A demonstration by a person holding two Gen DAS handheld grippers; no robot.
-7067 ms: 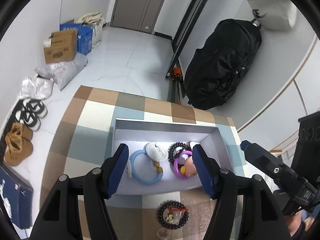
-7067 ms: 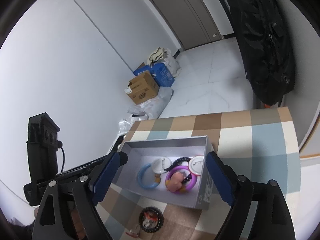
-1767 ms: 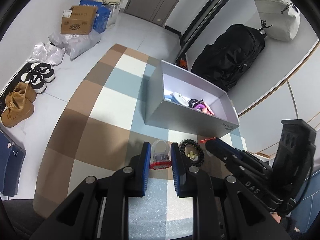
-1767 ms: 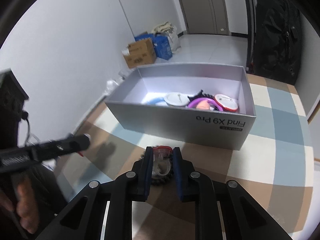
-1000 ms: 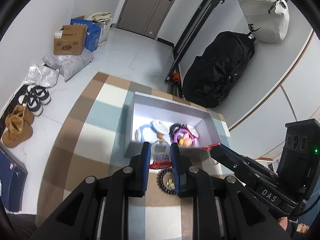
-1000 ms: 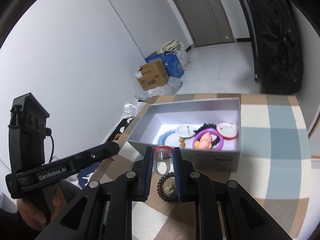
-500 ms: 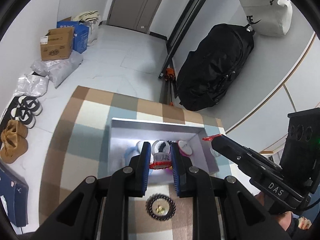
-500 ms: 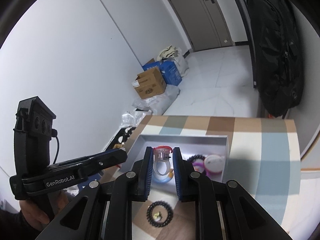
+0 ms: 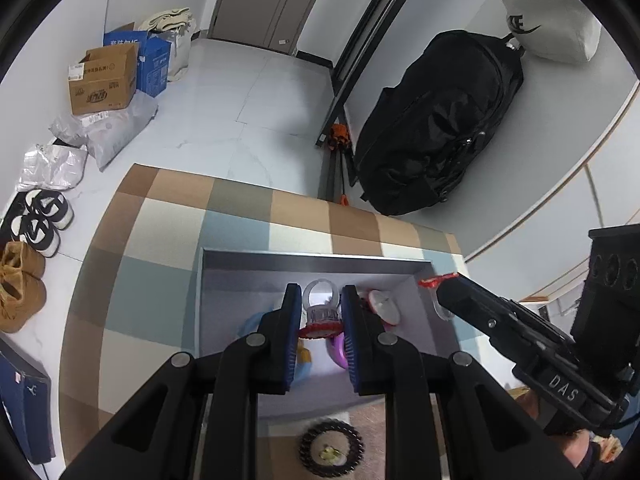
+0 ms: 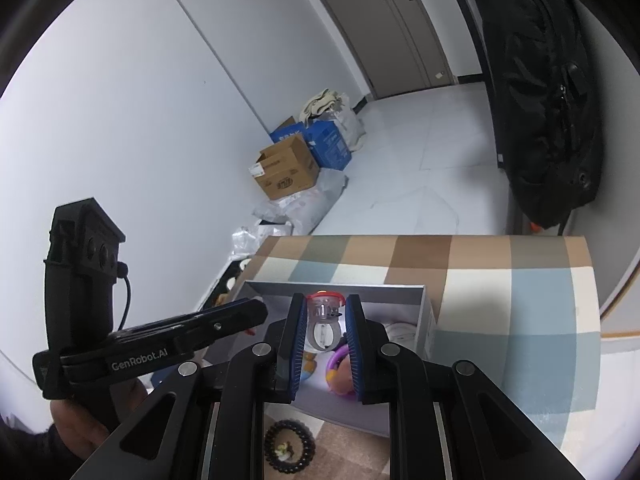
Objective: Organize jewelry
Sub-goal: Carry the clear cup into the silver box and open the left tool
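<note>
Pinching a clear ring [image 9: 320, 307] each — left tongs [image 9: 320, 312], right tongs [image 10: 323, 322] — above the grey box [image 9: 312, 259].

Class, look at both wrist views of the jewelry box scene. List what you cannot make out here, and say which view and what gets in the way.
- Box contents, left wrist view: the left gripper and its clear ring cover most items.
- Same contents, right wrist view: the right gripper and its ring hide them.
- Beaded bracelet: blurred; the small yellowish bits inside are unidentifiable.
- Print on the cardboard box: too small.
</note>
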